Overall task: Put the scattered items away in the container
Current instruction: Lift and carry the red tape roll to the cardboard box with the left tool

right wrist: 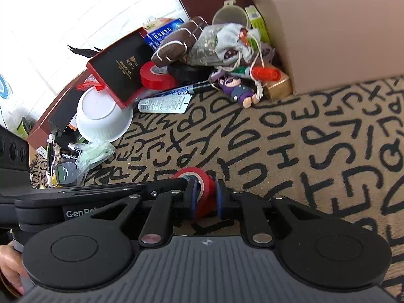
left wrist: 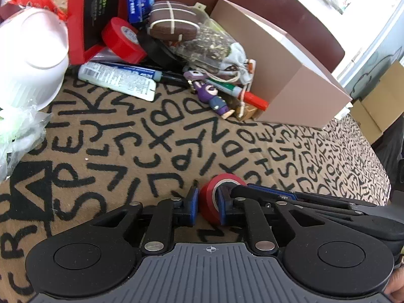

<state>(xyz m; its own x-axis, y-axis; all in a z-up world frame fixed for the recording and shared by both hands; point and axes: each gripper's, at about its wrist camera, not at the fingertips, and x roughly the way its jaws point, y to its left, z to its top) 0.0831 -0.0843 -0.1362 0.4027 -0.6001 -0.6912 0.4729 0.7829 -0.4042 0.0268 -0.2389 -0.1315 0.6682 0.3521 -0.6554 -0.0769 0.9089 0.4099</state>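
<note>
- Red tape roll (left wrist: pixel 210 203), nearest both cameras, stands on edge on the letter-print cloth (left wrist: pixel 151 139), with both grippers on it at once.
- Left gripper (left wrist: pixel 206 208): its blue pads sit either side of the roll's wall, one pad outside, the other in the core; it looks clamped, though the roll's lower half is hidden behind the fingers.
- Right gripper (right wrist: pixel 205 198): seen from its own camera, its pads press both flat faces of the same roll (right wrist: pixel 202 189), so it is closed on it.
- Left view shows the right gripper's fingers coming in from the right edge; right view shows the left gripper as a long black bar from the left.
- Tan box (left wrist: pixel 285 65), the container, stands at the far side of the cloth; its inside is not visible, and the right view cuts it off (right wrist: pixel 333 38).
- Beside it lies a heap: second red tape (left wrist: pixel 123 40), brown pouch (left wrist: pixel 173 20), purple figurine (left wrist: pixel 216 99), tube (left wrist: pixel 116 80).
- White bowl (right wrist: pixel 103 116) is whole only in the right view, which also shows batteries (right wrist: pixel 50 156) hard to make out.
</note>
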